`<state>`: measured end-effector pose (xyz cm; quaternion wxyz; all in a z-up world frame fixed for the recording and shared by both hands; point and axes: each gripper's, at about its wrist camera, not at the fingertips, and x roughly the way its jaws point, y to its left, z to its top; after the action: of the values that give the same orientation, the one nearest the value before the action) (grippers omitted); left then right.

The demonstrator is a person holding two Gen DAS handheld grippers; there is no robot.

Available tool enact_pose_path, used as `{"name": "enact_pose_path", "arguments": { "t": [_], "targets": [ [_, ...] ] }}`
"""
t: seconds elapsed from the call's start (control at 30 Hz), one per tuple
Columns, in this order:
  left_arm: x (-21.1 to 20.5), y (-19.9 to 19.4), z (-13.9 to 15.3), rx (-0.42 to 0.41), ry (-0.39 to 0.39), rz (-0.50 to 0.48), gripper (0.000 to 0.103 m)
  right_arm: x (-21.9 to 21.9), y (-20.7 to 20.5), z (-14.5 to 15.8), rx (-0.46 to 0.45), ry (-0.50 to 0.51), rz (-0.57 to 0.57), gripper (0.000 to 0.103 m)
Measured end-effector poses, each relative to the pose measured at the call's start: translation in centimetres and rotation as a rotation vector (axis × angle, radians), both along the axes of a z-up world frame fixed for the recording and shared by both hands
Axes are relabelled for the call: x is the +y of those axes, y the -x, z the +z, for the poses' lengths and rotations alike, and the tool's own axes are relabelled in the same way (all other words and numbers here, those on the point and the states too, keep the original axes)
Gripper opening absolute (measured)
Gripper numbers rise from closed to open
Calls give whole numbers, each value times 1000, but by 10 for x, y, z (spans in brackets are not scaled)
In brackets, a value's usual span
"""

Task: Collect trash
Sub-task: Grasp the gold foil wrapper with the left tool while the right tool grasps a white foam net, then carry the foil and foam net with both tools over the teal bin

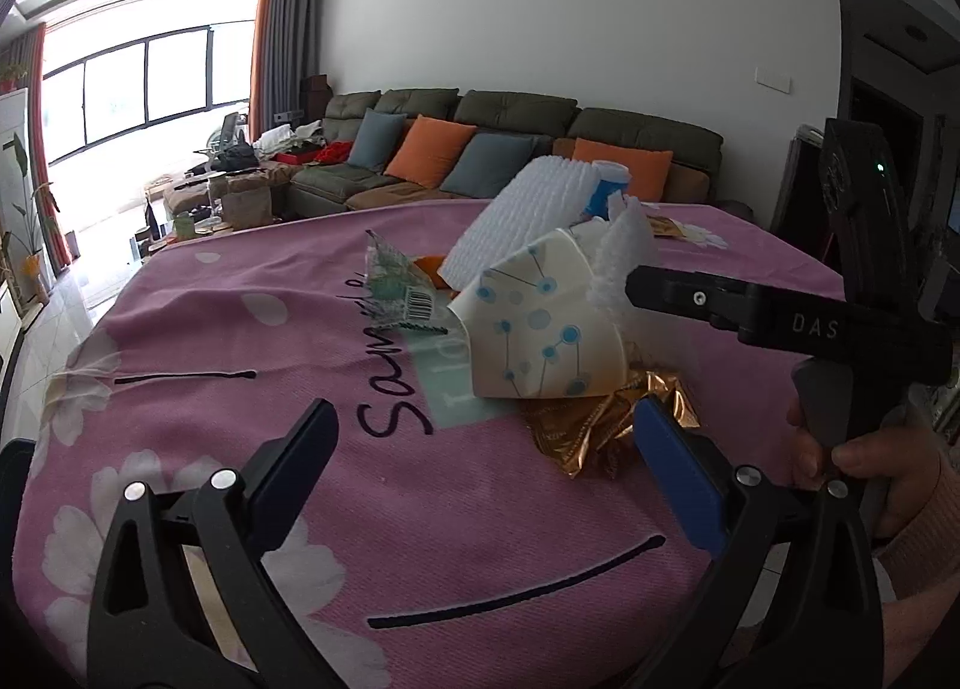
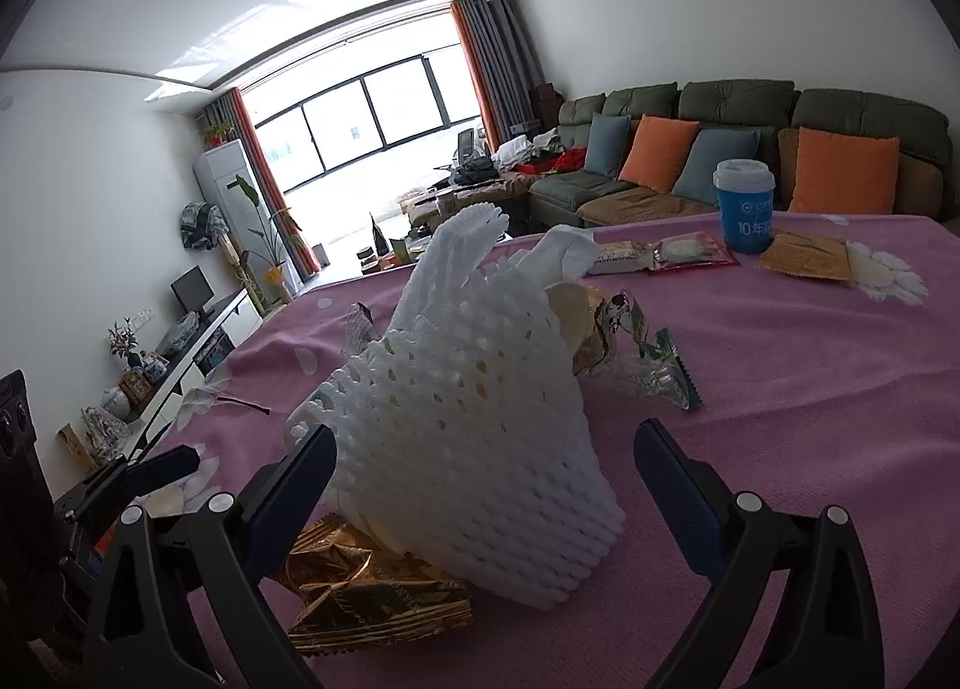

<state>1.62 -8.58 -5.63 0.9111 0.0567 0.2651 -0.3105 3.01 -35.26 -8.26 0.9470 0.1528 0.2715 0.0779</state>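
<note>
A pile of trash lies on the pink flowered tablecloth [image 1: 252,329]. It holds a white foam net [image 1: 522,209], a crushed paper cup with blue dots [image 1: 540,329], a gold wrapper [image 1: 588,431] and a clear barcoded wrapper [image 1: 399,287]. My left gripper [image 1: 486,425] is open, low over the cloth, with its blue pad beside the gold wrapper. My right gripper [image 2: 486,449] is open, and the foam net [image 2: 480,407] stands between its fingers. The gold wrapper [image 2: 366,587] lies under the net. From the right, a right-gripper finger [image 1: 690,293] reaches the pile.
Further back on the cloth [image 2: 780,419] stand a blue lidded cup [image 2: 744,203], a red snack packet [image 2: 690,254] and a tan packet [image 2: 810,260]. A green-edged wrapper [image 2: 657,365] lies right of the net. A hand [image 1: 870,461] holds the right gripper. Behind the table is a sofa [image 1: 480,149].
</note>
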Motion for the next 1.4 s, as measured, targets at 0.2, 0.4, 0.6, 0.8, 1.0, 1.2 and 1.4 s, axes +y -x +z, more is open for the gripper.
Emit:
{"name": "enact_pose_path", "arguments": {
  "t": [0.2, 0.4, 0.6, 0.8, 1.0, 1.2, 1.4],
  "targets": [
    [-25, -15, -30, 148, -17, -104, 56, -4, -7, -5, 38, -93, 85, 71],
    [-22, -24, -44, 201, 42, -135, 18, -4, 4, -1, 19, -100, 114, 39],
    [-4, -17, -36, 177, 81, -155, 11, -7, 14, 16, -24, -93, 118, 32],
    [21, -15, -14, 154, 101, -162, 10, 4, 16, 33, -56, -73, 161, 32],
    [57, 7, 3, 116, 119, -127, 10, 32, 9, 42, -70, -63, 254, 32],
    [119, 27, 24, 64, 162, -10, 10, 75, -8, 51, -77, -46, 389, 32],
    [185, 28, 33, 35, 172, 190, 10, 123, -36, 50, -41, -30, 527, 32]
  ]
}}
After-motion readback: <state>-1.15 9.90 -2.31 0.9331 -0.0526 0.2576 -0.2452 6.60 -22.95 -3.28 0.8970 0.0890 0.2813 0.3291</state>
